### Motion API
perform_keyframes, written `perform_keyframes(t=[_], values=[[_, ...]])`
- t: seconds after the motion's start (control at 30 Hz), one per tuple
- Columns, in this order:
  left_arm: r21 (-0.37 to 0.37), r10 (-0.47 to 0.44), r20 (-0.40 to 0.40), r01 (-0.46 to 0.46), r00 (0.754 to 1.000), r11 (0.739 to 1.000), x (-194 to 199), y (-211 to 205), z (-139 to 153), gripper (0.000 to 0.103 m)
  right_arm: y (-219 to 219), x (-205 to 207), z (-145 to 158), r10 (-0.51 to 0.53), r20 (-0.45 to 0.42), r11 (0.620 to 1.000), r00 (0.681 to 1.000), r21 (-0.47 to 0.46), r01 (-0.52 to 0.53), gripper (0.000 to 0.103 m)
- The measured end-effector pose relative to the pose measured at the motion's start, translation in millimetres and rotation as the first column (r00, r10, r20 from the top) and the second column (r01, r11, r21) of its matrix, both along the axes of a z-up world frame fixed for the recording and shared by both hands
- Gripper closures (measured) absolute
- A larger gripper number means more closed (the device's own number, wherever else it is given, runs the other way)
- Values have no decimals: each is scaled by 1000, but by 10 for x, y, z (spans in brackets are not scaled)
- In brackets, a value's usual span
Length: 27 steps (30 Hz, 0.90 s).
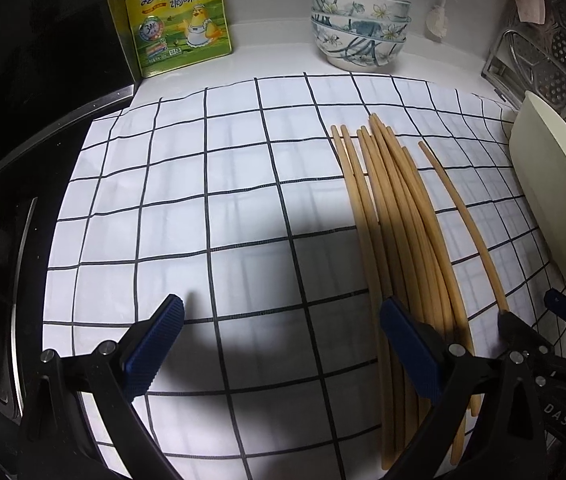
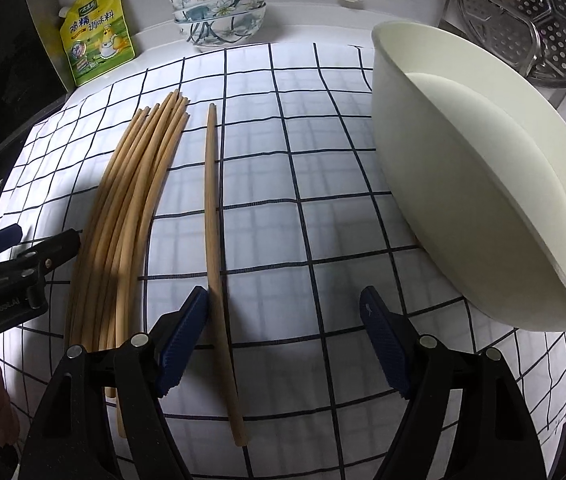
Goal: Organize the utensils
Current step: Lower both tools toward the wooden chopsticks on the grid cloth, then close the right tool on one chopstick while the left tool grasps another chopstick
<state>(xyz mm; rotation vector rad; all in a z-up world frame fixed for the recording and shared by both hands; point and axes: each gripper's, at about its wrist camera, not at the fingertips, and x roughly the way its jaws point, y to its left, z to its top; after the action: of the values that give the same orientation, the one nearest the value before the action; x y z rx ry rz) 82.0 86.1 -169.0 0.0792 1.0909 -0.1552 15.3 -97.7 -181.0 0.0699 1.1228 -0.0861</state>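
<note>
1. Left tool [image 1: 283, 344]: wide open, empty, hovering over cloth [image 1: 211, 184] just left of chopsticks [image 1: 395, 216].
2. Right tool [image 2: 285, 336]: wide open, straddling lone chopstick [image 2: 213, 216], right of bundle.
3. Cream bowl [image 2: 463, 184] tilted, far right of chopsticks.

A white worktop [image 1: 267, 54] carries a white cloth with a dark grid [image 1: 203, 200] spread flat over most of it. On the cloth lie a bundle of wooden chopsticks [image 2: 131, 200], one single chopstick [image 2: 213, 216] just beside it, and a tilted cream bowl [image 2: 463, 184]. Behind the cloth, on the bare worktop, stand stacked floral bowls [image 1: 359, 28] and a yellow seasoning pouch [image 1: 179, 16].
</note>
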Motion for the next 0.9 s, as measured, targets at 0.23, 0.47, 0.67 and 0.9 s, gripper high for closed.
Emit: perform_keyframes(t=[0.23,0.47,0.67,0.9], values=[[9,4,0,-4,1000,1000,1,-21,-9,5,23,9,-13,2,3,1000,1000,6,-2,29],[66,-11,-7,11,1000,998,-16,-23,-35,5,61,61,-12,16,8,1000,1000,7,-16,29],[54,20,-11,-19,1000,998,26,36,-34,6,80,81,13,20,51,1000,998,-24,-19,31],[29,-1,-12,1,1000,1000,46,-34,-16,16,185,154,1,74,55,996,996,-56,-71,45]])
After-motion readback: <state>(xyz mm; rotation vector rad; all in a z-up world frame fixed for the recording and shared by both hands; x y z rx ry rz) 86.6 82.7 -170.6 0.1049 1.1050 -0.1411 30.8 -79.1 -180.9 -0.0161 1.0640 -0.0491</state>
